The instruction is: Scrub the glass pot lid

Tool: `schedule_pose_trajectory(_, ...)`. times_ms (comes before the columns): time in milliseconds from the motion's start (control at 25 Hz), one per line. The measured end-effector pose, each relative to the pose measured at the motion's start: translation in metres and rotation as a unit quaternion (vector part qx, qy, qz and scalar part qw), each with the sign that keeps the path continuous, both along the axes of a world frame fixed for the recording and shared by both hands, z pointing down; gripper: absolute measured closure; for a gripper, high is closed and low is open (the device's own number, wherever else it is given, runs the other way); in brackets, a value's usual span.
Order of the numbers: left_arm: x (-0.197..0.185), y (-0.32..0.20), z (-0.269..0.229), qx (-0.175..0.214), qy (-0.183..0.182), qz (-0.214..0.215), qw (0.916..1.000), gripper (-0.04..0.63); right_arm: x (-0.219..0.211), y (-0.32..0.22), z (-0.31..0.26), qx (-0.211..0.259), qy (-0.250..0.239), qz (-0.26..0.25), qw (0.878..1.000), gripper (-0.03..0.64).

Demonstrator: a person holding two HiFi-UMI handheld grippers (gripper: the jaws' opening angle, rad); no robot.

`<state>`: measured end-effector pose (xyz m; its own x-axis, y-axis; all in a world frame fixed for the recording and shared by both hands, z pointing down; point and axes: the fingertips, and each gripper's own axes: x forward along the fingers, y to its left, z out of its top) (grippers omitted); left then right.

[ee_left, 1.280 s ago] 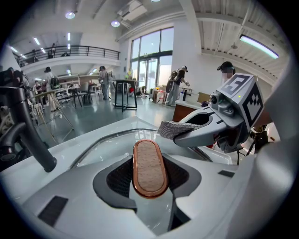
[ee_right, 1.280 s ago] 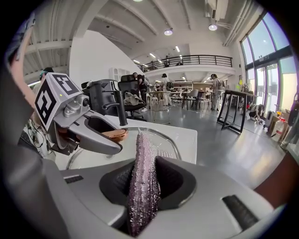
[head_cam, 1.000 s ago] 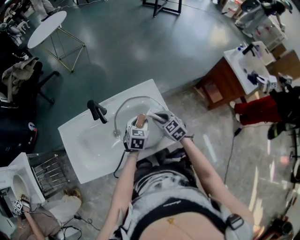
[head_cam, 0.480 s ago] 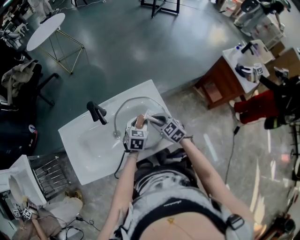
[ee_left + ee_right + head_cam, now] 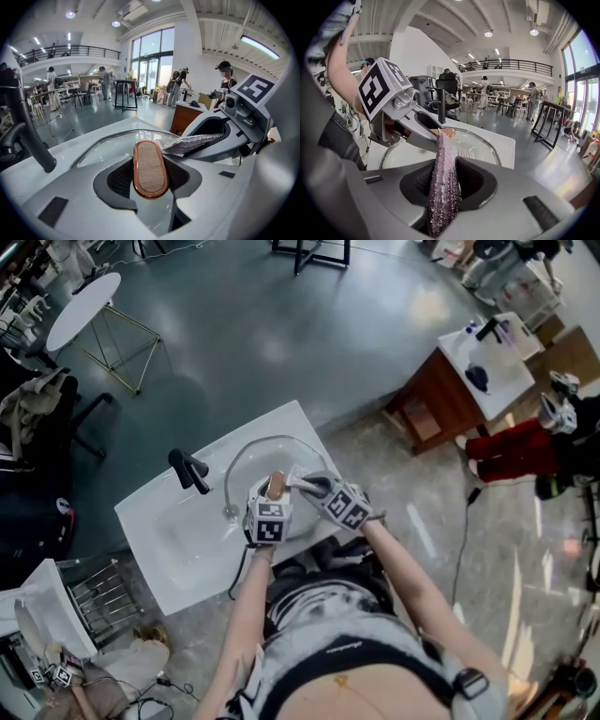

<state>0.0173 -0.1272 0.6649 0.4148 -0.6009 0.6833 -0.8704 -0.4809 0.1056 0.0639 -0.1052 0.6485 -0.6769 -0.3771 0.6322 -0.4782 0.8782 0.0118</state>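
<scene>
The glass pot lid (image 5: 246,457) stands tilted over the white sink (image 5: 178,540). Its steel rim arcs up behind my grippers. My left gripper (image 5: 274,491) is shut on the lid's copper-rimmed wooden handle (image 5: 150,168), which sits upright between the jaws, with the glass (image 5: 112,145) sloping away beyond it. My right gripper (image 5: 312,486) is shut on a silvery mesh scrubbing cloth (image 5: 443,187). The cloth (image 5: 187,142) reaches across to the glass beside the handle (image 5: 448,133). In the right gripper view the left gripper (image 5: 410,124) is just beyond the cloth's tip, over the lid (image 5: 480,143).
A black faucet (image 5: 187,470) rises at the sink's back left, close to the lid's rim, and also shows as a faucet (image 5: 29,136) in the left gripper view. A metal rack (image 5: 94,587) stands left of the sink. A wooden cabinet with another basin (image 5: 450,399) is to the right.
The right gripper has rolled slightly with the cloth against the lid. The left gripper and the lid have stayed where they were.
</scene>
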Motion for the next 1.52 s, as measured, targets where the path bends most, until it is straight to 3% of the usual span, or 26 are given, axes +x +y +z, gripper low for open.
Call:
schedule_pose_trajectory(1120, 0.0, -0.002, -0.009, 0.007, -0.003, 0.003, 1.0, 0.425, 0.012, 0.03, 0.003, -0.013, -0.009, 0.014, 1.0, 0.523)
schedule_pose_trajectory(1520, 0.001, -0.001, -0.01, 0.006, 0.0, 0.004, 1.0, 0.425, 0.022, 0.004, 0.006, -0.024, -0.007, 0.045, 0.999, 0.523)
